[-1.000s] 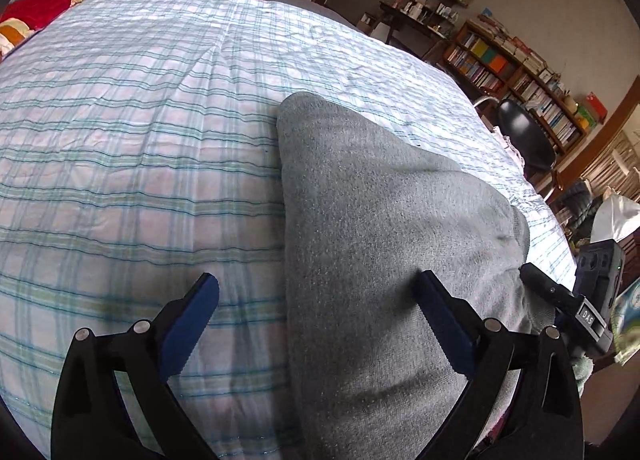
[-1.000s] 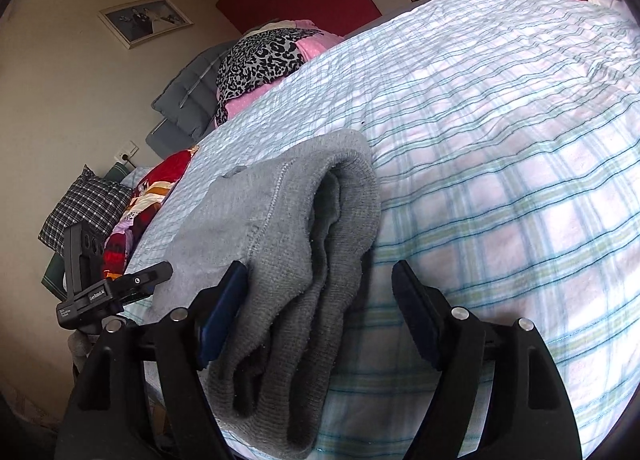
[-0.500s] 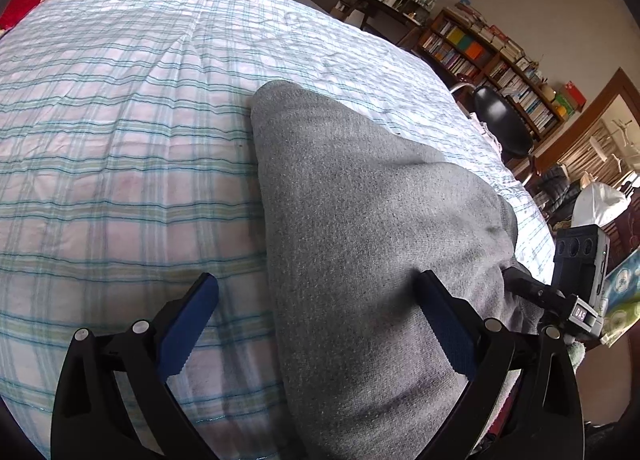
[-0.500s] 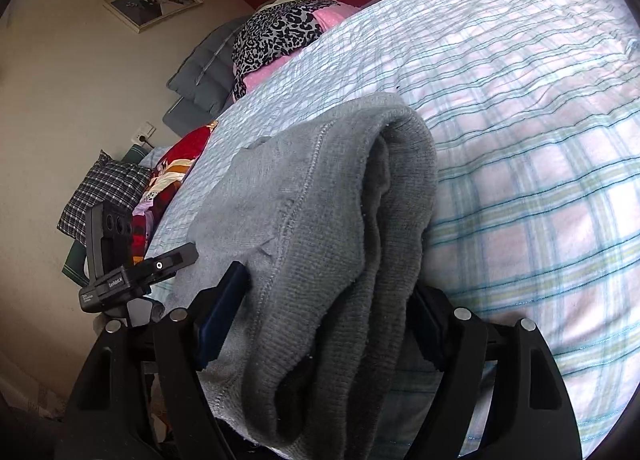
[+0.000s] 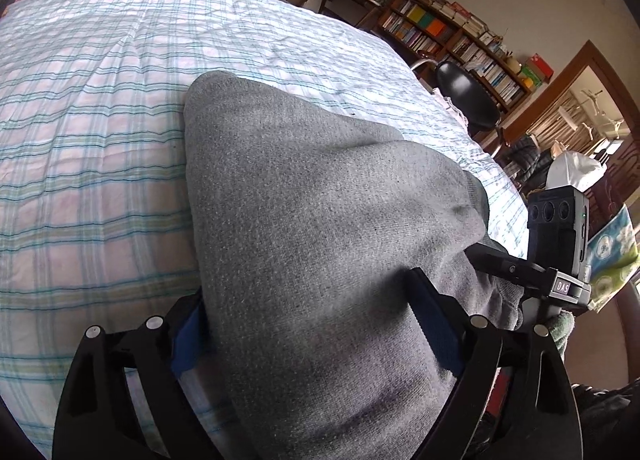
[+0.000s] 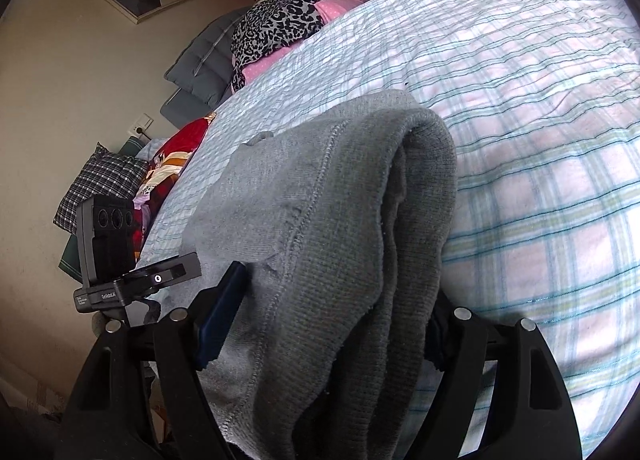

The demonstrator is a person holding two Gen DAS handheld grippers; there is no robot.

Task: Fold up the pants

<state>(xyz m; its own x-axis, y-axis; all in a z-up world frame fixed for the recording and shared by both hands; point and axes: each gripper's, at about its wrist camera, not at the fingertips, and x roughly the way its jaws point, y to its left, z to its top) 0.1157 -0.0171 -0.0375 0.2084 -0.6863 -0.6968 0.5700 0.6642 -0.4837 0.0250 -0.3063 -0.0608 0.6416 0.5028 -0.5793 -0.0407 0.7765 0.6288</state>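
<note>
Both handheld tools share one build. The left gripper (image 5: 312, 324) has two matte black plastic arms with triangular cut-outs, and a round silver screw head sits at each joint, four across the near edge. Its fingers (image 5: 434, 326) carry dark blue ribbed pads on their inner faces. The right gripper (image 6: 328, 320) has the same black arms, silver screws and blue pads (image 6: 222, 316). Seen from the left wrist view, the right tool bears an upright black box with round lenses on a black bar, with a white label reading "DAS". The left tool carries the same kind of box, on a bar with small white lettering and a white dot.
</note>
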